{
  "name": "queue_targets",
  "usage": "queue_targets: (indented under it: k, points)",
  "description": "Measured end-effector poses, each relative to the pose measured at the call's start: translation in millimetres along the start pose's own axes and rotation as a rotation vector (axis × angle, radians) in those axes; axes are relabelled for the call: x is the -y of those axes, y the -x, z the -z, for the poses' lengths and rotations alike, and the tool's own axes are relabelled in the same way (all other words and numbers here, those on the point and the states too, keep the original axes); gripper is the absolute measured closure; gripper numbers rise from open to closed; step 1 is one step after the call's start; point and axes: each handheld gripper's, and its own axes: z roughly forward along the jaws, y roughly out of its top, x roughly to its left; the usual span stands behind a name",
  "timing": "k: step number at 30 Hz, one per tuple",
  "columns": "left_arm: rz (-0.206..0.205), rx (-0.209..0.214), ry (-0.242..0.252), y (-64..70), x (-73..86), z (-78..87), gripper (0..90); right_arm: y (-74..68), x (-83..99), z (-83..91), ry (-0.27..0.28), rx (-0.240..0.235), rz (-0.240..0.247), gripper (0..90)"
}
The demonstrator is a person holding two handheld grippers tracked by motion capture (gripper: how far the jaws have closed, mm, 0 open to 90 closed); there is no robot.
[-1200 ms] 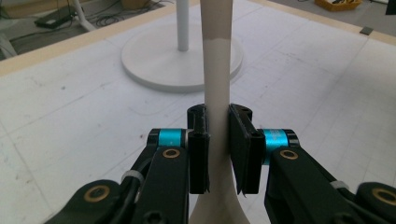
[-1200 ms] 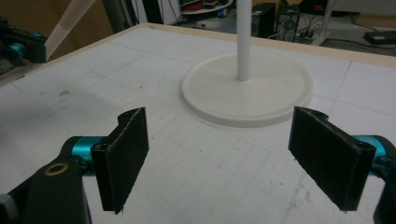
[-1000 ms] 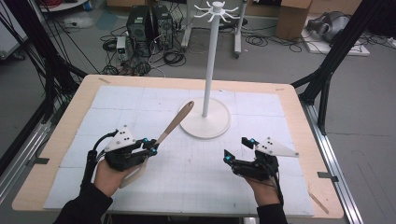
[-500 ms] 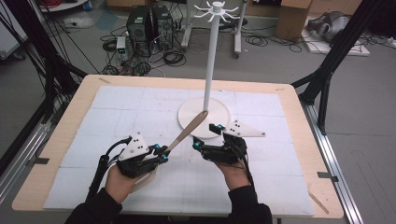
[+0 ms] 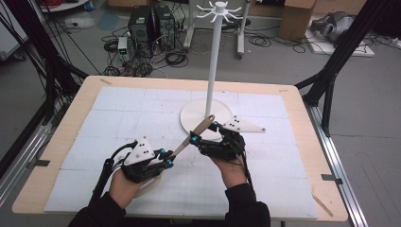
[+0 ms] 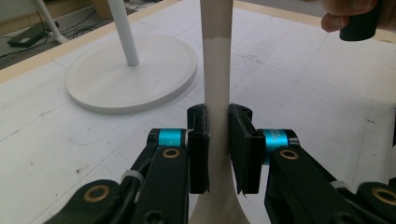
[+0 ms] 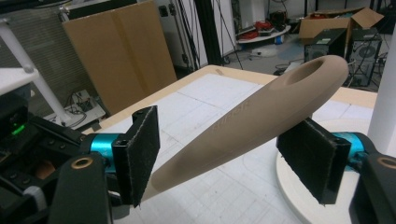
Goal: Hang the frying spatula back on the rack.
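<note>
While the left gripper (image 5: 166, 158) clamped the wooden spatula (image 5: 191, 135) and the right gripper (image 5: 204, 134) straddled its handle with jaws wide, a premature release risked dropping it.

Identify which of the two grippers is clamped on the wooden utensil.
The left gripper: its jaws are shut on the utensil. The right gripper has open jaws straddling the handle end, apart from it.
</note>
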Motion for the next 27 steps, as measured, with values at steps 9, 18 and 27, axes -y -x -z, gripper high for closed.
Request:
queue_targets:
  k: [9, 18, 27]
  points:
    - [0.015, -0.012, 0.014, -0.2, -1.9, 3.1, 77.7, -3.7, -13.2, -1.9, 0.002, 0.007, -0.018, 41.2]
    - [0.018, -0.029, 0.044, 1.2, -5.7, 7.9, 77.6, -10.4, -29.6, -1.1, 0.006, 0.020, -0.054, 57.0]
    - [0.031, -0.014, 0.061, 0.2, -7.8, 10.8, 77.5, -18.2, -38.0, -0.8, 0.029, -0.013, -0.052, 62.6]
